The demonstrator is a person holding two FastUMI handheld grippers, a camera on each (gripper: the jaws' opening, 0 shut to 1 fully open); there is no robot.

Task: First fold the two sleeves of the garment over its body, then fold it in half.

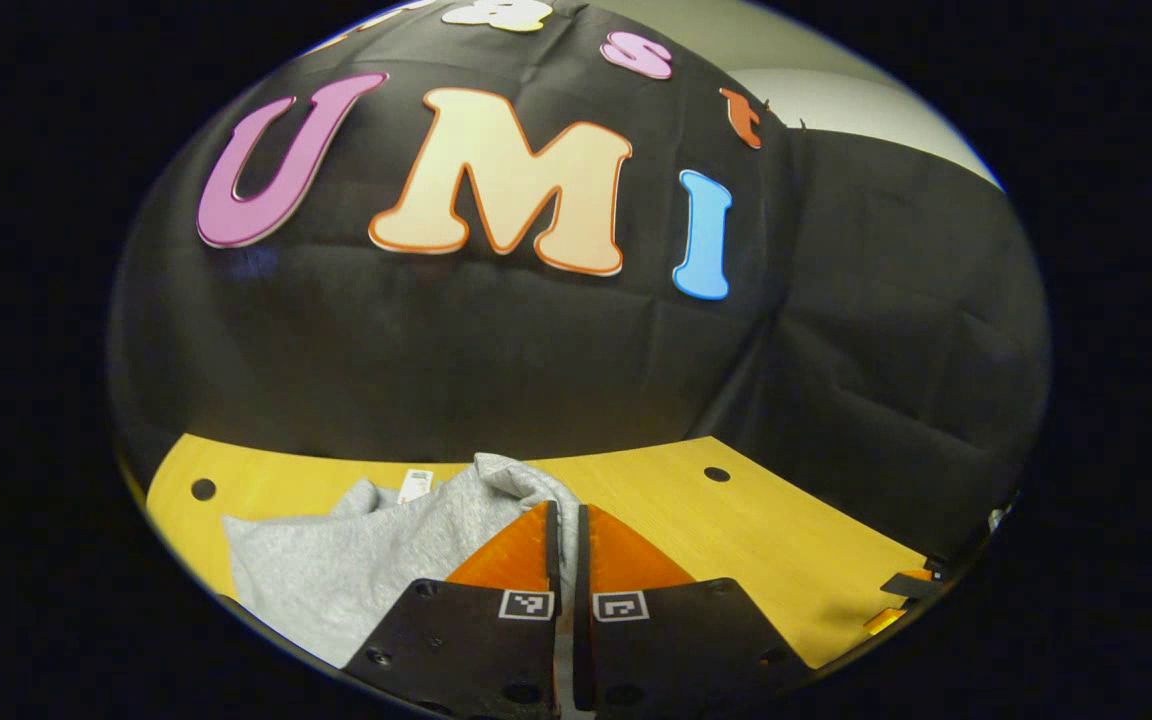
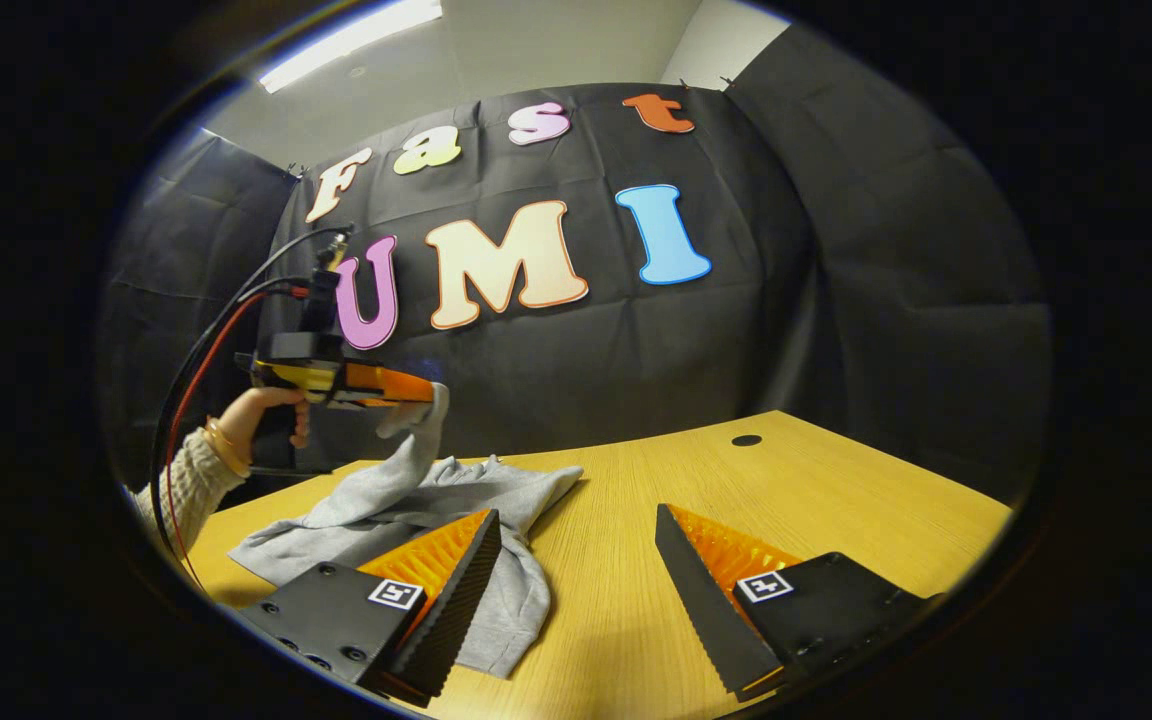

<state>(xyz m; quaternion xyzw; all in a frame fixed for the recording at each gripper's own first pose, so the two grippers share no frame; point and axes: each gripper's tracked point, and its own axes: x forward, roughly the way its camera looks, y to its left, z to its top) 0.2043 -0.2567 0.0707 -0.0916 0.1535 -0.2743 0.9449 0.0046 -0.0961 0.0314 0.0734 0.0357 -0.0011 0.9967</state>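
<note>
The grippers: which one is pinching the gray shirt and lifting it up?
The left gripper, held up in a hand: its jaws are closed on a raised bit of the gray shirt. The right gripper is wide open above the table.

Grey garment (image 2: pixel 456 500), yellow wood table (image 2: pixel 836 500)

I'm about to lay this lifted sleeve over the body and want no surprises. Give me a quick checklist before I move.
1. Left hand-held gripper pinching the garment: ok, fingers closed with grey fabric between them.
2. Fabric lifted off the table: ok, it hangs from the raised gripper.
3. Right hand-held gripper free: ok, open and holding nothing.
4. Grasped part is a sleeve: cannot tell, the cloth is bunched.
5. Body lying flat: not ok, it is rumpled and creased.
</note>
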